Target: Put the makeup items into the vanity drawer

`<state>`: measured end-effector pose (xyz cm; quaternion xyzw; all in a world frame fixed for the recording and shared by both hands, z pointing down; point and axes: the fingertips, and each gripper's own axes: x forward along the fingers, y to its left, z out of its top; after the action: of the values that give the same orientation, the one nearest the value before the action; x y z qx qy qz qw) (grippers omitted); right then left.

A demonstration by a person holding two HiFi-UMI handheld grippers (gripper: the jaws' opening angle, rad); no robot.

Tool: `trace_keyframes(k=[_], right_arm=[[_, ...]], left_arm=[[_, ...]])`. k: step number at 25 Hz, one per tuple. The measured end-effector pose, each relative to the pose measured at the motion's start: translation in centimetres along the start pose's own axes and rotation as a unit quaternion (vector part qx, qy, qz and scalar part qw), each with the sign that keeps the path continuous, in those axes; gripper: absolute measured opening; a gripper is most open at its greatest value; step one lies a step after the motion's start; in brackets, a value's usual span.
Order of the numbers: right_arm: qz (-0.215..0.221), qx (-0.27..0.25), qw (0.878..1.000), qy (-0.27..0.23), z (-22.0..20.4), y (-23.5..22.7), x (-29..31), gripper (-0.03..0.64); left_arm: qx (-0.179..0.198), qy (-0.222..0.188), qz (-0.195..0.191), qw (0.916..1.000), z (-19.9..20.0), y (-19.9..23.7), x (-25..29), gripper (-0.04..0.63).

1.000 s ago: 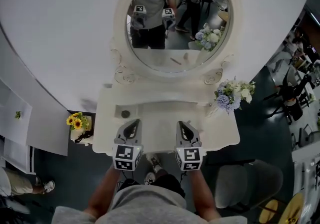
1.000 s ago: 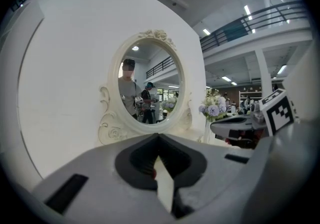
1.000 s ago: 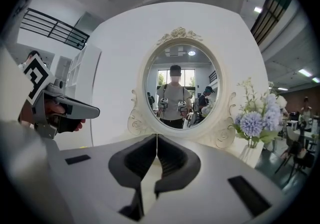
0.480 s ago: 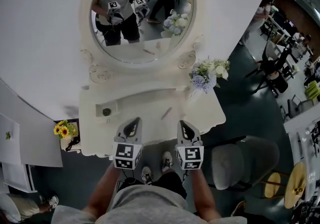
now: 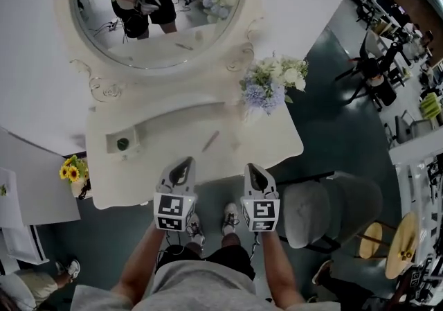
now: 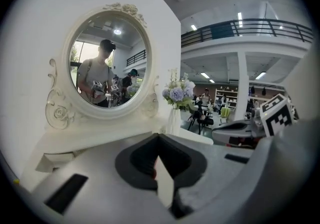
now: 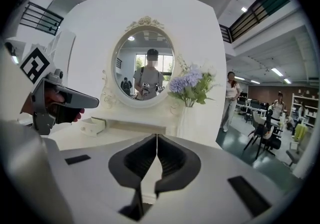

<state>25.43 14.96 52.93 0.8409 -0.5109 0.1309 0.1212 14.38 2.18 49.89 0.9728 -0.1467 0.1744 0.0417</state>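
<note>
The white vanity (image 5: 149,167) stands under an oval mirror (image 5: 152,12). A small white drawer box (image 5: 122,142) sits at the tabletop's back left, with a dark round spot on it. The box also shows in the right gripper view (image 7: 93,125). A thin pink stick (image 5: 210,140) lies alone near the middle of the tabletop. My left gripper (image 5: 181,167) and right gripper (image 5: 254,172) hover side by side just off the table's front edge. Both are shut and hold nothing. In the right gripper view the right gripper (image 7: 157,138) points at the mirror.
A vase of white and purple flowers (image 5: 270,81) stands at the table's back right corner. A grey chair (image 5: 332,216) is to the right of my legs. Sunflowers (image 5: 73,170) sit on a low stand left of the vanity. Further chairs and people are off to the right.
The head view has swung, so the vanity and mirror slid up and left in the picture. The grippers were over the tabletop's front edge and now hang just off it, still shut.
</note>
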Motion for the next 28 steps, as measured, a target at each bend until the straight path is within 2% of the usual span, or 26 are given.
trace_keyframes(k=[15, 16, 17, 18, 20, 28], right_arm=[[0.077, 0.025, 0.994, 0.066, -8.3, -2.0, 8.1, 0.021], [0.085, 0.027, 0.993, 0.072, -8.7, -1.8, 8.6, 0.044], [0.093, 0.029, 0.992, 0.078, -9.1, -1.6, 9.1, 0.119], [0.098, 0.031, 0.991, 0.084, -9.5, -1.4, 9.6, 0.165], [0.099, 0.028, 0.990, 0.091, -10.0, -1.4, 10.5, 0.184], [0.097, 0.014, 0.988, 0.117, -11.8, -1.7, 13.1, 0.186]], left_arm=[[-0.053, 0.076, 0.063, 0.9937, -8.3, -0.1, 5.9, 0.000], [-0.057, 0.080, 0.065, 0.9930, -8.8, 0.0, 5.9, 0.000], [-0.060, 0.084, 0.068, 0.9923, -9.2, 0.2, 6.0, 0.000], [-0.062, 0.087, 0.070, 0.9918, -9.5, 0.3, 6.0, 0.000], [-0.067, 0.091, 0.075, 0.9908, -10.0, 0.6, 6.0, 0.000], [-0.079, 0.106, 0.089, 0.9872, -11.8, 1.5, 6.2, 0.000]])
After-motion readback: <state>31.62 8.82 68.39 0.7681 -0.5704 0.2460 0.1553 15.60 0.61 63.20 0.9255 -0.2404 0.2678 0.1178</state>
